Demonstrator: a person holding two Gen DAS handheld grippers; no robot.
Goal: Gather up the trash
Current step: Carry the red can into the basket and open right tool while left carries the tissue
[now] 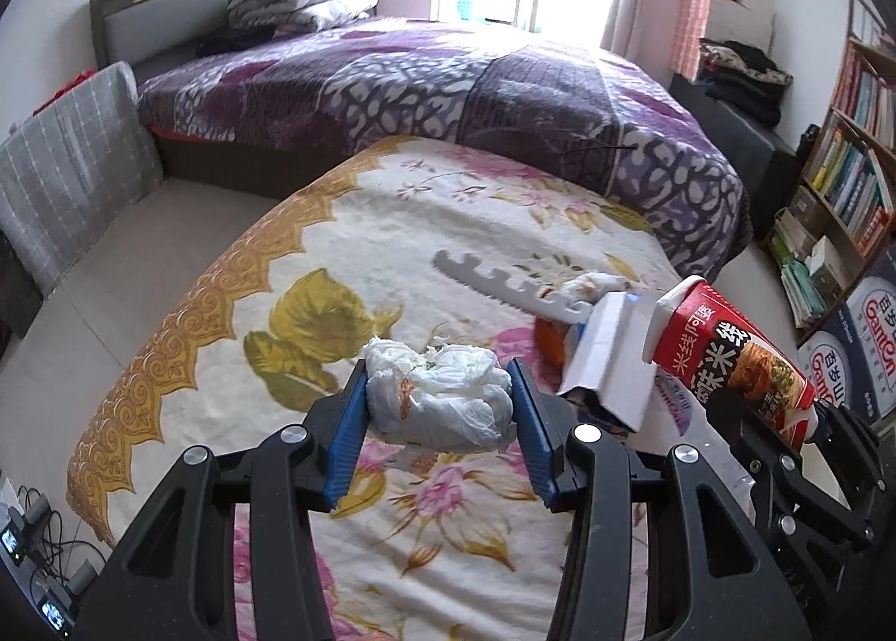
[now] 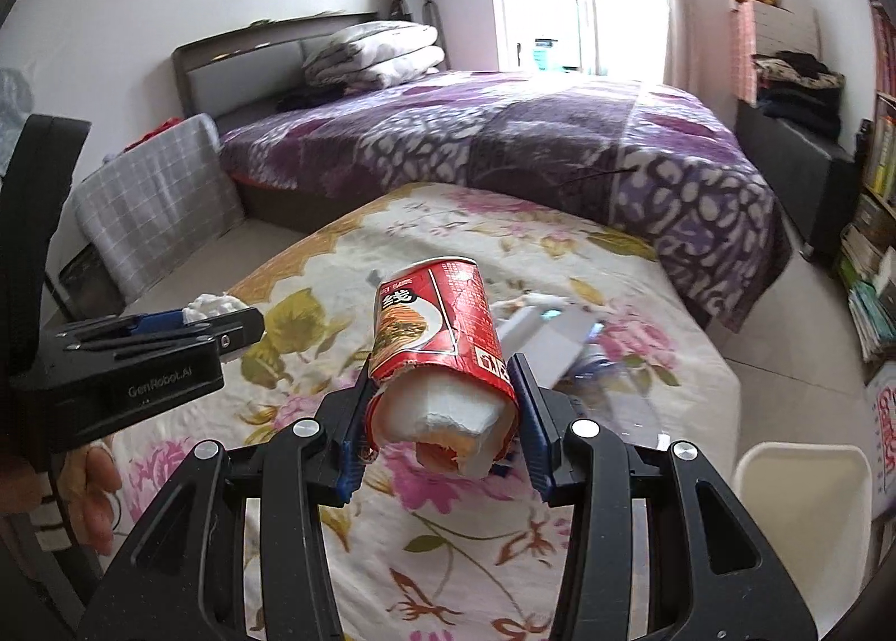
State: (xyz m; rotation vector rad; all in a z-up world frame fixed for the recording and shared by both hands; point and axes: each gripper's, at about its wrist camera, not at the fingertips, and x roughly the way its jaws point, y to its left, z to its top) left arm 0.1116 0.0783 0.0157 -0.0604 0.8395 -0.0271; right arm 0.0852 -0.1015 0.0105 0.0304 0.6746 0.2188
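Bedroom with a purple-quilted bed [image 1: 425,81] across the back, window behind it, bookshelf [image 1: 845,176] along the right wall. Nearer, a floral-clothed desk [image 1: 313,316] with a gold scalloped border down its left edge; bare grey floor [image 1: 129,260] open between that edge and the grey checked cushion [image 1: 67,159] at left.

Left hand-held gripper [image 1: 439,400] raised over the desk, blue pads [image 1: 347,417] pinching a crumpled white plastic bag [image 1: 442,394] from both sides, bag clear of the cloth. Right hand-held gripper [image 2: 442,417] likewise lifted, pads clamped on a crushed red noodle cup [image 2: 439,327], torn white bottom toward the camera, mouth tilted away and up. Seen from the left wrist, the same cup just right of the left gripper, near but apart.

Left on the desk toward its right side: a grey notched foam strip [image 1: 493,282], a small crumpled tissue [image 1: 588,285] at its far end, an opened white carton [image 1: 610,355] over an orange packet [image 1: 551,341]. Near left half of the cloth bare. White bin rim [image 2: 801,473] at lower right in the right wrist view, beside the desk's near right edge. Hand with a striped cuff [image 2: 84,495] at lower left under the left gripper's body
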